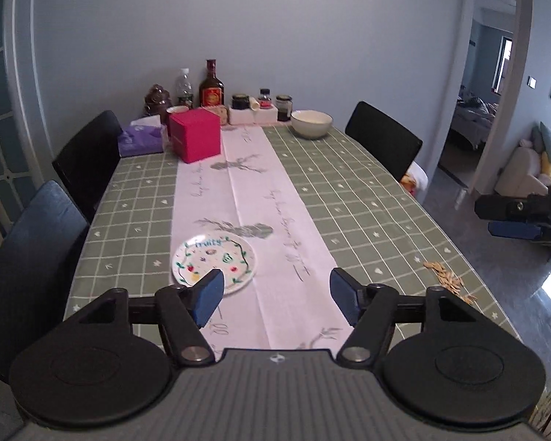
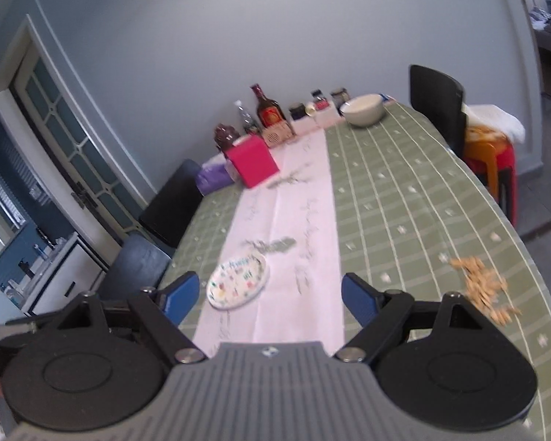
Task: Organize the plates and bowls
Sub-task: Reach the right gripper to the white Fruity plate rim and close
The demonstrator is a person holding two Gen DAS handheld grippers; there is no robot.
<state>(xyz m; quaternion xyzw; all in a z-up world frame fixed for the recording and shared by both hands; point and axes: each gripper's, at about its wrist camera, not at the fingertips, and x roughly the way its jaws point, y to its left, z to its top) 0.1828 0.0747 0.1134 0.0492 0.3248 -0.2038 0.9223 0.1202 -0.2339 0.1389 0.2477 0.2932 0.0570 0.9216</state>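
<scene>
Both claws, left (image 1: 276, 296) and right (image 2: 268, 296), gape empty; plate (image 1: 213, 260) beside left's left finger.

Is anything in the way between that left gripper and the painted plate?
Nothing visible. The left gripper is open and empty, and the fruit-painted plate lies just ahead of its left finger on the bare table runner.
</scene>
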